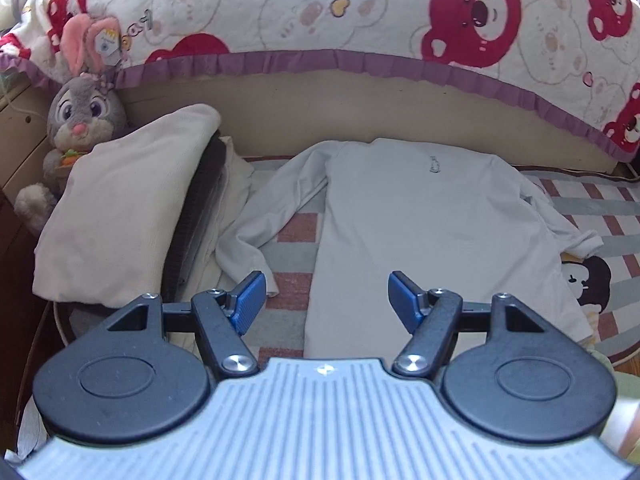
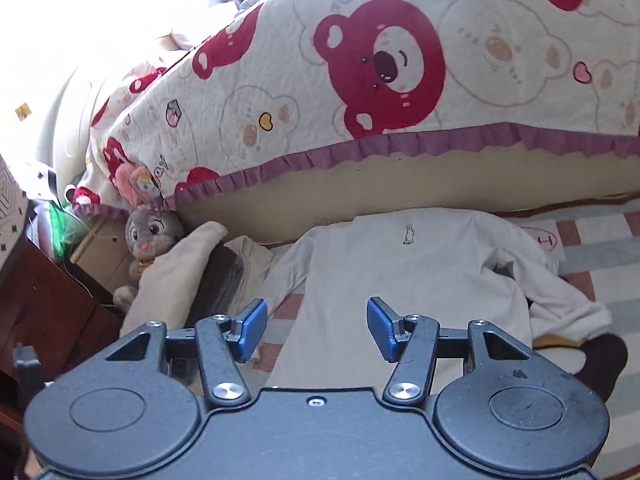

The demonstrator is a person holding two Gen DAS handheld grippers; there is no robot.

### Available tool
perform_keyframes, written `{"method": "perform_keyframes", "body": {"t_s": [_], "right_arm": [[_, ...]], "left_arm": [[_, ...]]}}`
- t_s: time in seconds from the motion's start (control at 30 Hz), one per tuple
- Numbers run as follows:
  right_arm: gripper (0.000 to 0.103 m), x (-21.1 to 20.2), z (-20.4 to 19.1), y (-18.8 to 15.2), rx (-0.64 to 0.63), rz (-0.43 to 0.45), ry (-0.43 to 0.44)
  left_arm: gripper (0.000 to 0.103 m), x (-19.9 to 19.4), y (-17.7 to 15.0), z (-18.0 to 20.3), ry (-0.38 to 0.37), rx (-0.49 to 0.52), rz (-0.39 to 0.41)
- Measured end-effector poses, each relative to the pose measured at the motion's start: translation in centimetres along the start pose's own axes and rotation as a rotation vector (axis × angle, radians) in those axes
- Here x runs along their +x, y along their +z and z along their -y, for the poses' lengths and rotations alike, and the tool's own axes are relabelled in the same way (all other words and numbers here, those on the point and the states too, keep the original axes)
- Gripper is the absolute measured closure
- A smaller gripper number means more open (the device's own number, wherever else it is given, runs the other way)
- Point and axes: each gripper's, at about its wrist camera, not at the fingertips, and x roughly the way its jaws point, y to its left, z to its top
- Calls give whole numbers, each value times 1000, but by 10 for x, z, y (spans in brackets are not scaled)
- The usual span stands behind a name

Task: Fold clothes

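A white long-sleeved shirt [image 1: 420,224] lies flat on a striped mat, front up, with a small rabbit logo near the collar. Its left sleeve [image 1: 256,220] runs down toward the near left; the right sleeve [image 1: 560,224] is bunched at the right. My left gripper [image 1: 326,298] hovers open over the shirt's lower left edge, nothing between its blue pads. In the right wrist view the same shirt [image 2: 408,280] lies ahead and below. My right gripper [image 2: 316,328] stands open above the hem with nothing between its pads.
A stack of folded cream and dark clothes [image 1: 128,216] lies left of the shirt, with a grey plush rabbit [image 1: 80,116] behind it. A bear-print quilt [image 1: 320,12] overhangs the bed side at the back. A wooden cabinet [image 2: 52,300] stands far left.
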Motion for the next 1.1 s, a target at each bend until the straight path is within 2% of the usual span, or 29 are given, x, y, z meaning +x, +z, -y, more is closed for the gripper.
{"method": "perform_keyframes", "body": {"t_s": [0.23,0.37,0.43,0.5,0.6,0.7,0.8,0.87,0.93,1.0,1.1], "right_arm": [[42,-11,18,24,-64,41,-8],[42,-12,49,25,-13,-20,-21],[42,-15,64,24,14,-17,-56],[42,-22,78,23,61,-6,-51],[42,-29,96,30,140,-23,-13],[42,-37,110,40,192,1,-24],[41,-35,132,51,260,-20,10],[40,-26,149,59,292,-54,44],[39,-9,167,64,289,-90,59],[39,14,186,64,285,-125,65],[39,61,217,43,278,-176,57]], "left_arm": [[35,-14,3,-1,93,-21,8],[35,-13,20,9,161,36,-17],[35,-20,28,8,204,39,11],[32,-28,35,10,231,52,45],[30,-19,54,21,217,75,42],[30,13,77,41,206,104,59],[30,61,86,70,202,170,84],[30,93,83,93,212,234,67],[30,122,77,114,201,275,55],[30,146,68,130,144,274,49],[30,188,50,149,80,242,-3]]}}
